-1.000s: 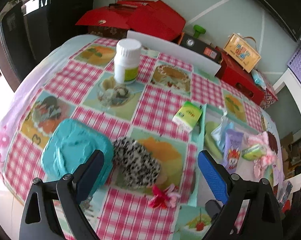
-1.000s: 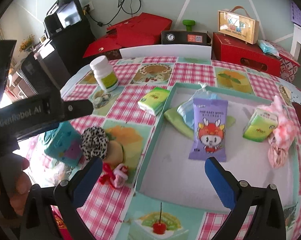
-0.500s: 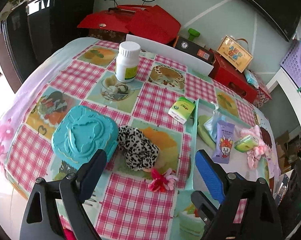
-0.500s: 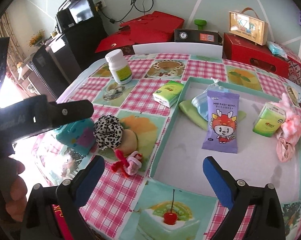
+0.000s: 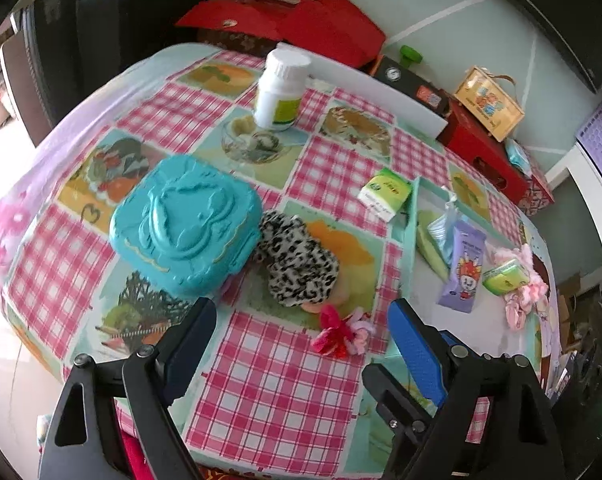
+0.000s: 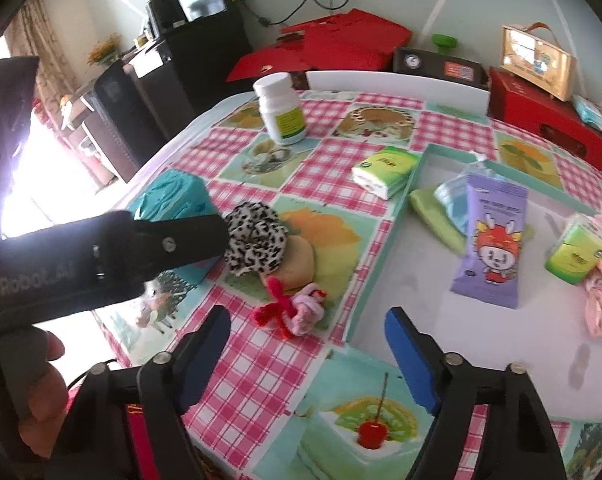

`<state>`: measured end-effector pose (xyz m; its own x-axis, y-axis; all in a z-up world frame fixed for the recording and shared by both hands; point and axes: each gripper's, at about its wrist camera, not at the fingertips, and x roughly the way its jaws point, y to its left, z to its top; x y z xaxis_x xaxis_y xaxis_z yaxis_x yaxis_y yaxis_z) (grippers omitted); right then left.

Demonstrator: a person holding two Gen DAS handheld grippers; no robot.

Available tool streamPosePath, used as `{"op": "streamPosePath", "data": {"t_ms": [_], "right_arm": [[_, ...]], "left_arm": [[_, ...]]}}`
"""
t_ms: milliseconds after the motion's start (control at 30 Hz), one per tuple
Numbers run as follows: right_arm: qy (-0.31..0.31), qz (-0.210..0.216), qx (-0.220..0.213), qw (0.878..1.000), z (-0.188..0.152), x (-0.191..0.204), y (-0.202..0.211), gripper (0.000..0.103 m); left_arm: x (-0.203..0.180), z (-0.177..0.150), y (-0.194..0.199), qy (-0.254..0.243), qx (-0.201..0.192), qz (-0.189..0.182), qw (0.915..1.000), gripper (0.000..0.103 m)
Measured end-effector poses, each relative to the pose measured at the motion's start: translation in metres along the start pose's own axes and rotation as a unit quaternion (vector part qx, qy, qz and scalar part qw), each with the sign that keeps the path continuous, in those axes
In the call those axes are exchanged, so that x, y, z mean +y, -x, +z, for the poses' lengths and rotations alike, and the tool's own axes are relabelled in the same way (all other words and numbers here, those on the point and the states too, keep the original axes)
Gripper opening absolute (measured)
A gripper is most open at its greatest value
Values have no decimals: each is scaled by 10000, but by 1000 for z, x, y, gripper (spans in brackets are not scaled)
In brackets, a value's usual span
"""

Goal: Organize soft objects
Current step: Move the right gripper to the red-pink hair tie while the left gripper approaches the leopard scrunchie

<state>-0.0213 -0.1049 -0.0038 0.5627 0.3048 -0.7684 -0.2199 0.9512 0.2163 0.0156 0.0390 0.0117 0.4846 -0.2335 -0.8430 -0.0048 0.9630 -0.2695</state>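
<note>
Your left gripper (image 5: pixel 301 328) has its fingers spread with nothing between them, closing a little, hanging just short of the red-and-pink hair tie (image 5: pixel 339 334) on the bench (image 5: pixel 269 392). Your right gripper (image 6: pixel 307 344) is also empty and its fingers are closing in, right near that same hair tie (image 6: pixel 291 308). The leopard scrunchie (image 5: pixel 297 264) sits just behind it, touching the teal case (image 5: pixel 185 224), and the tray (image 6: pixel 369 280) with the purple wipes pack (image 6: pixel 491 248) is just to its right.

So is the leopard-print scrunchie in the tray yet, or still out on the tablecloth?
Out. The leopard-print scrunchie lies on the tablecloth against the teal case, left of the tray.
</note>
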Motion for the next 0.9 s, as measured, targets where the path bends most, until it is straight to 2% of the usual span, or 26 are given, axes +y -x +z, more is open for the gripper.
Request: {"op": "streamPosePath", "data": {"t_ms": [133, 267, 300, 367, 600, 900], "right_arm": [[64, 135, 49, 9999, -1, 4, -6, 69], [109, 206, 118, 9997, -2, 7, -14, 67], [125, 213, 135, 9996, -2, 8, -15, 61], [147, 218, 177, 9995, -2, 9, -19, 55], [240, 244, 267, 9991, -3, 14, -28, 55], [353, 22, 410, 9985, 1, 19, -45, 55]], "left_arm": [[9, -2, -8, 216, 81, 66, 9997, 88], [18, -3, -13, 430, 84, 89, 9990, 88], [20, -3, -15, 471, 86, 100, 9988, 88], [23, -3, -17, 543, 94, 99, 9984, 88], [33, -2, -25, 778, 153, -9, 9969, 88], [41, 0, -35, 899, 212, 24, 9957, 88]]}}
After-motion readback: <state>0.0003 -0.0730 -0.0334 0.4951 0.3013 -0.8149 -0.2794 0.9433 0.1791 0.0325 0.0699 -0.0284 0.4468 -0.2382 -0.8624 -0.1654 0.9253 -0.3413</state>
